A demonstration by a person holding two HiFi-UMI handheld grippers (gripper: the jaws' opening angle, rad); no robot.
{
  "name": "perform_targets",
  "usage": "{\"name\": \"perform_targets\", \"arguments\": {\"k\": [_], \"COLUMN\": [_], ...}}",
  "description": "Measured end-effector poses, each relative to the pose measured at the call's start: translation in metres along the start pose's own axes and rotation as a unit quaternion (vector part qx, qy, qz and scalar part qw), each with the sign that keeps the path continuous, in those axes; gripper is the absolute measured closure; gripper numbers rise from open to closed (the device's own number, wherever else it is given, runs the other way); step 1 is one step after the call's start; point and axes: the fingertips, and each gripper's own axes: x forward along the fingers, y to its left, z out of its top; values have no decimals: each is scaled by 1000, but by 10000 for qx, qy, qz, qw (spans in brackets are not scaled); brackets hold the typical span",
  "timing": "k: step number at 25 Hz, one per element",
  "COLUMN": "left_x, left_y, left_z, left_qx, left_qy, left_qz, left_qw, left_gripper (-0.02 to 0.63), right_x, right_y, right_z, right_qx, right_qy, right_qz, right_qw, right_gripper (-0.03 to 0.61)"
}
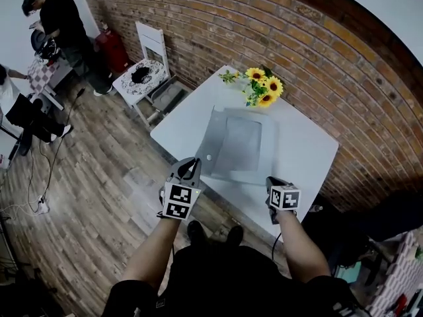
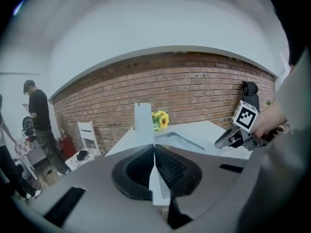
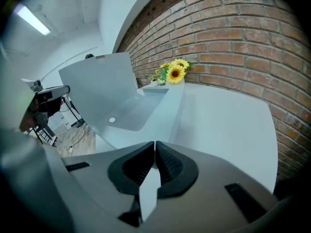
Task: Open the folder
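A pale grey translucent folder (image 1: 243,144) lies on the white table (image 1: 307,147). Its front cover (image 1: 213,142) is lifted off the left side and stands tilted up. My left gripper (image 1: 191,168) is shut on the near edge of that cover, and the thin sheet (image 2: 143,123) rises straight up from between the jaws (image 2: 154,147). At the table's near edge my right gripper (image 1: 273,183) is shut on the folder's lower sheet at its near corner (image 3: 148,191). The right gripper view shows the raised cover (image 3: 102,93) with its round snap (image 3: 112,120).
A bunch of sunflowers (image 1: 260,88) stands at the table's far corner against the brick wall (image 1: 317,51). A white chair (image 1: 148,71) stands left of the table on the wooden floor. Two people (image 1: 63,25) are busy at the far left.
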Motion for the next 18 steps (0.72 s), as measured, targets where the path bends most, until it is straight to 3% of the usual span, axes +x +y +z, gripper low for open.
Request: {"name": "perform_targets", "arguments": {"k": [11, 18], "left_x": [-13, -11], "left_y": [59, 82], "left_z": [-52, -70], "left_qx": [-663, -989], "left_qy": [354, 490], "left_qz": [470, 633], "left_qw": [9961, 9919], "left_gripper": [589, 588], "right_x": [-1, -14], "right_y": [3, 12], "right_z": [3, 40], "right_qx": [186, 223], "right_qy": [6, -454], "right_qz": [-201, -102], "right_qw": [9996, 9987], "right_gripper": [554, 563]}}
